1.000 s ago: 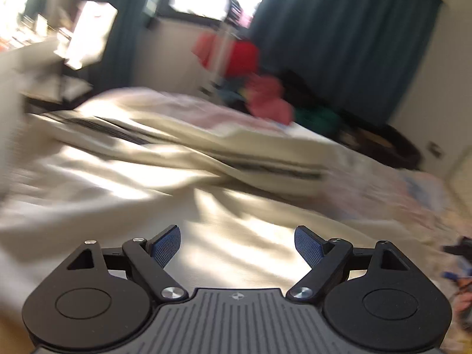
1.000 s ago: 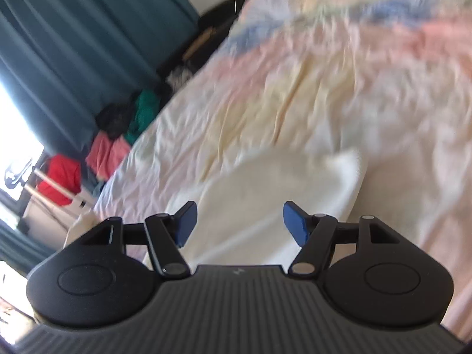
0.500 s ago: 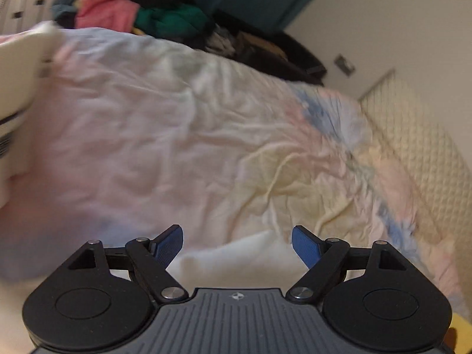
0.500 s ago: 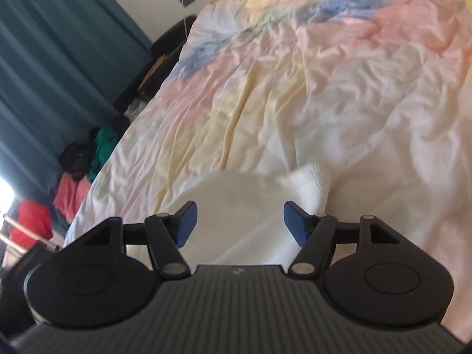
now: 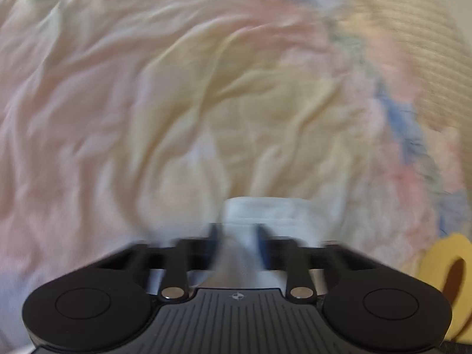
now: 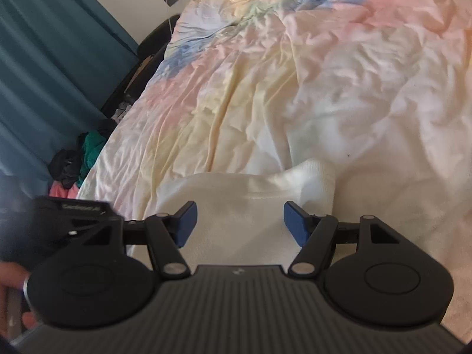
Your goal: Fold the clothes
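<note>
A white knit garment (image 6: 244,203) lies on the pastel bedsheet (image 6: 324,88). My right gripper (image 6: 239,221) is open just above it, one finger over each side. In the blurred left wrist view, my left gripper (image 5: 236,236) has its fingers drawn close together around a fold of the white garment (image 5: 259,209). The left gripper also shows at the left edge of the right wrist view (image 6: 76,215), next to the garment's left side, with the person's hand behind it.
A yellow object (image 5: 448,265) lies at the right of the left wrist view. A cream quilted headboard (image 5: 398,44) stands beyond the bed. Teal curtains (image 6: 44,73) and a pile of clothes (image 6: 76,162) are beside the bed on the left.
My left gripper swung from the window side down to the garment and its fingers closed on the cloth. My right gripper stayed open over the garment, moving slightly closer.
</note>
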{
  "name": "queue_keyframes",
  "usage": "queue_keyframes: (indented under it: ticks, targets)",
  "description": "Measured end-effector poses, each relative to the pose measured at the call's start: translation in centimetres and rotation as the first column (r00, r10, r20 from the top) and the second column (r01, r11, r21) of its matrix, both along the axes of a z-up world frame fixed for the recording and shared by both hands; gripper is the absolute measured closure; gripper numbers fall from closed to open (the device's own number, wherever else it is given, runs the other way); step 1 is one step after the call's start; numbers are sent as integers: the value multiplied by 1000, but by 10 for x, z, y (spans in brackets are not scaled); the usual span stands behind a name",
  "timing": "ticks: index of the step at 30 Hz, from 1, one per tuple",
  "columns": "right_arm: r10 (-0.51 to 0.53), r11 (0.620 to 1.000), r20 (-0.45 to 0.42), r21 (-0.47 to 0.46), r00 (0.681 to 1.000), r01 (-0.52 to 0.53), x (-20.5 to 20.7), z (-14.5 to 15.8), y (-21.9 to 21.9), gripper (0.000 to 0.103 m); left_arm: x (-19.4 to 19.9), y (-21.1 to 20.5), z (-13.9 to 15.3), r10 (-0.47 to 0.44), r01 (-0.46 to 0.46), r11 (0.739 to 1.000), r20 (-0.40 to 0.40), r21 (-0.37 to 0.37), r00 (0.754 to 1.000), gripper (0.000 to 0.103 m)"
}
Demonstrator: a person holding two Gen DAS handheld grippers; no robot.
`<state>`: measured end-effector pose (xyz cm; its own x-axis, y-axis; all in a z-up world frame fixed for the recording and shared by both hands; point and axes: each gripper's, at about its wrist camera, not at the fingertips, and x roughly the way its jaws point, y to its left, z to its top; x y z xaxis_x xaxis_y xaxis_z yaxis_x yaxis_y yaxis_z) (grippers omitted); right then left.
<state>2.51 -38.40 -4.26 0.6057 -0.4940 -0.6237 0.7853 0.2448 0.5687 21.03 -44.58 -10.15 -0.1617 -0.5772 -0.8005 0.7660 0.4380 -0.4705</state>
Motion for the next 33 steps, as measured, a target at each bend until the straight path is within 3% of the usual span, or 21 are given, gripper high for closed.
queue_keyframes:
  ticks: [2,4,6,9,12,16,20,22,26,28,33]
  targets:
    - [-7,1000,9,-5,1000,7,-2,1,3,35,-17,4,20,-69,92,982,137,-166,988,103]
    - [-4,1000,14,-15,1000,5,-3,3,5,35,-32,8,33,-71,144,946,247,-290,966,103]
    - [3,1000,15,-23,1000,-2,-3,4,6,35,-42,2,29,-18,129,948,353,-293,935,103]
    - [9,1000,6,-29,1000,-9,-1,4,8,35,-50,-14,5,6,83,981,459,-174,888,101]
    - [13,999,-8,-37,1000,-13,1,2,8,35,-44,-11,-13,44,17,993,507,-115,861,96]
    - [28,998,-28,-60,999,-30,8,0,10,35,-38,26,-2,144,-71,985,513,-160,846,87]
    - [50,992,-36,-114,998,-54,16,3,16,35,-33,68,16,251,-169,965,513,-202,821,66]
    - [57,976,-26,-209,998,-61,17,13,29,35,-35,98,35,329,-244,943,520,-227,788,65]
    - [175,907,-24,-384,984,-171,24,33,61,35,-55,164,68,459,-361,888,541,-283,704,45]
    - [233,870,-30,-440,972,-222,24,39,75,35,-74,200,81,499,-405,866,558,-293,663,41]
    - [375,791,-40,-507,926,-343,25,49,98,35,-137,287,98,546,-501,816,670,-289,503,33]
